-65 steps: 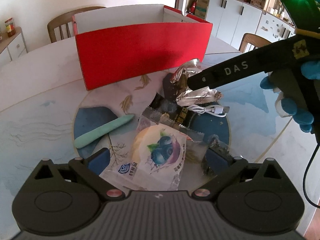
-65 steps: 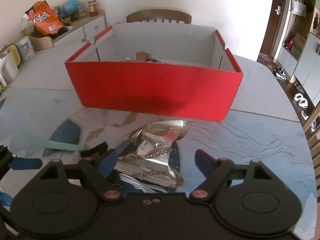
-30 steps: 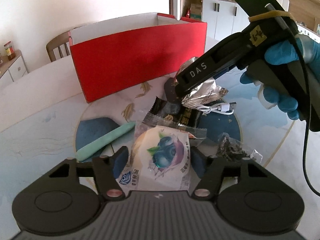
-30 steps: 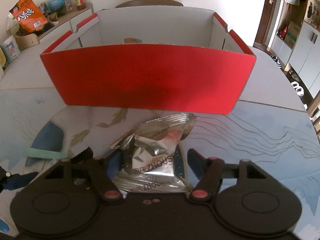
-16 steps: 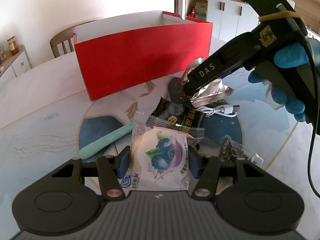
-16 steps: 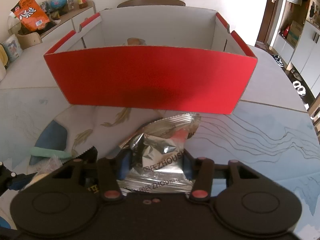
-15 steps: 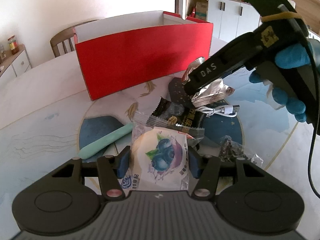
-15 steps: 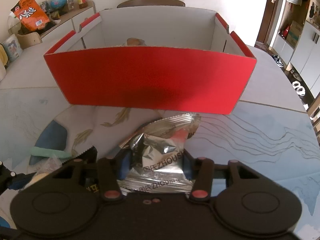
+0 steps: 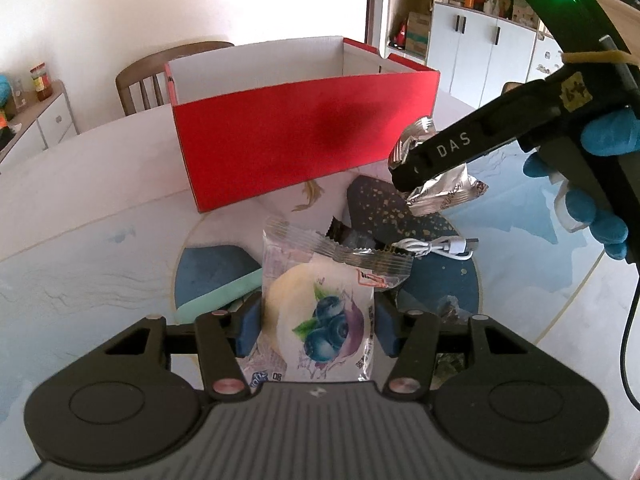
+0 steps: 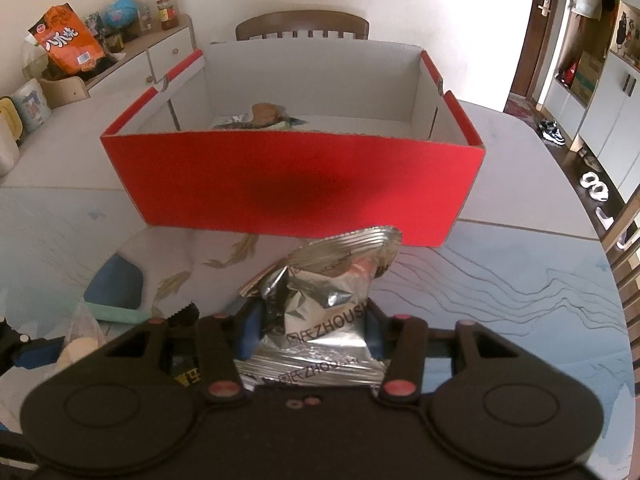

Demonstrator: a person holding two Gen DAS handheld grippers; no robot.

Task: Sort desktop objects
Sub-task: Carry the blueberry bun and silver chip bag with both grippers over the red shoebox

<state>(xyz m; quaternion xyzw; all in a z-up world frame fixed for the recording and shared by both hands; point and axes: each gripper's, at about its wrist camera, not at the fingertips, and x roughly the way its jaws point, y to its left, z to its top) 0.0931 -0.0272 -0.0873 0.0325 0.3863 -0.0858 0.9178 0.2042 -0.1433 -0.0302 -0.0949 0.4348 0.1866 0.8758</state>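
Observation:
My left gripper (image 9: 314,326) is shut on a clear packet with a blueberry picture (image 9: 320,312), held above the table. My right gripper (image 10: 310,326) is shut on a crinkled silver foil snack bag (image 10: 324,300), lifted in front of the red box (image 10: 296,188). The right gripper and its bag also show in the left wrist view (image 9: 444,188), to the right of the red box (image 9: 304,148). The box is open on top, white inside, with a few items at its back (image 10: 264,116).
On the table's round blue-patterned mat lie a dark snack packet (image 9: 372,248), a coiled white USB cable (image 9: 440,246) and a mint green stick (image 9: 224,294). A wooden chair (image 10: 302,26) stands behind the box. Cabinets line the left and right.
Both grippers closed on their packets and lifted them off the table. The red box now sits lower in both views, and its inside shows in the right wrist view.

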